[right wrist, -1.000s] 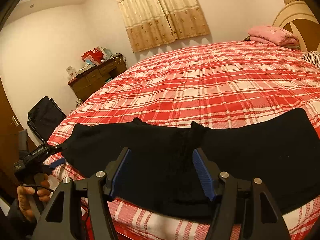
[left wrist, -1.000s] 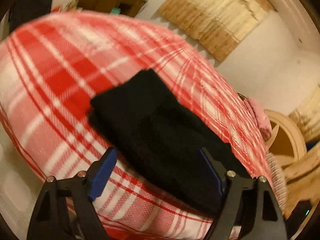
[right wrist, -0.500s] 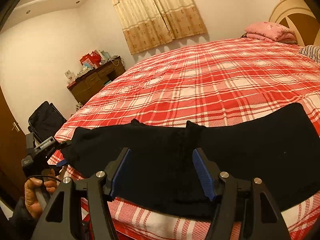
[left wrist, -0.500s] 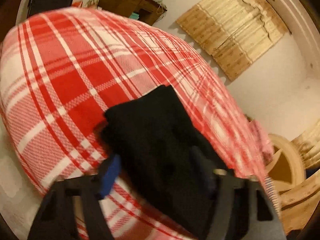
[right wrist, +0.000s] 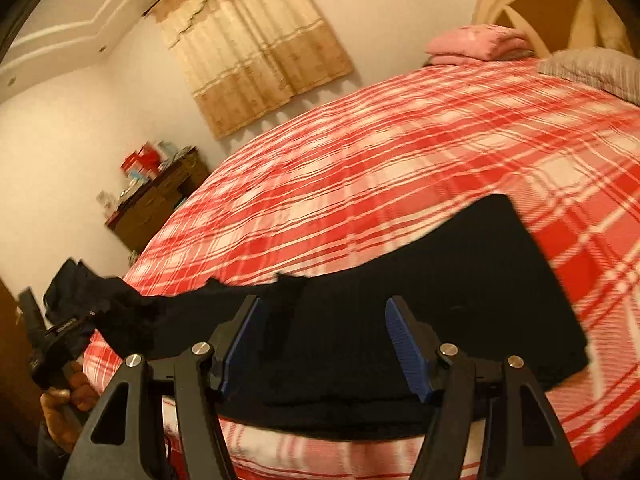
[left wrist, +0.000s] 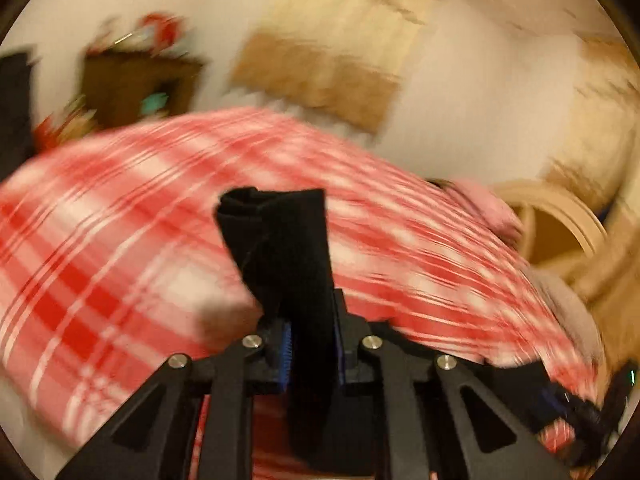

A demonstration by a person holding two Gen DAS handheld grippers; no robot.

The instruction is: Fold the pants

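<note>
Black pants [right wrist: 460, 280] lie lengthwise along the near edge of a red plaid bed [right wrist: 400, 152]. My left gripper [left wrist: 312, 320] has its jaws closing, and the blue pads pinch a bunched end of the pants [left wrist: 280, 232], which stands up above the fingers, lifted off the cover. In the right wrist view that left gripper [right wrist: 80, 320] shows at far left in a person's hand [right wrist: 64, 404], with the raised, crumpled end [right wrist: 128, 312] hanging from it. My right gripper [right wrist: 324, 308] stands open just above the middle of the pants, nothing pinched.
A folded pink cloth [right wrist: 476, 42] and a grey striped pillow [right wrist: 592, 70] lie by the headboard [right wrist: 540, 8]. A brown dresser [right wrist: 160, 204] with clutter stands beyond the bed's left side, and a dark bag [right wrist: 68, 280] lies near it. The bed edge runs right below both grippers.
The left gripper went from open around the pants' end to clamped on it and lifted it off the bed. The right gripper slid sideways and rolled, still open.
</note>
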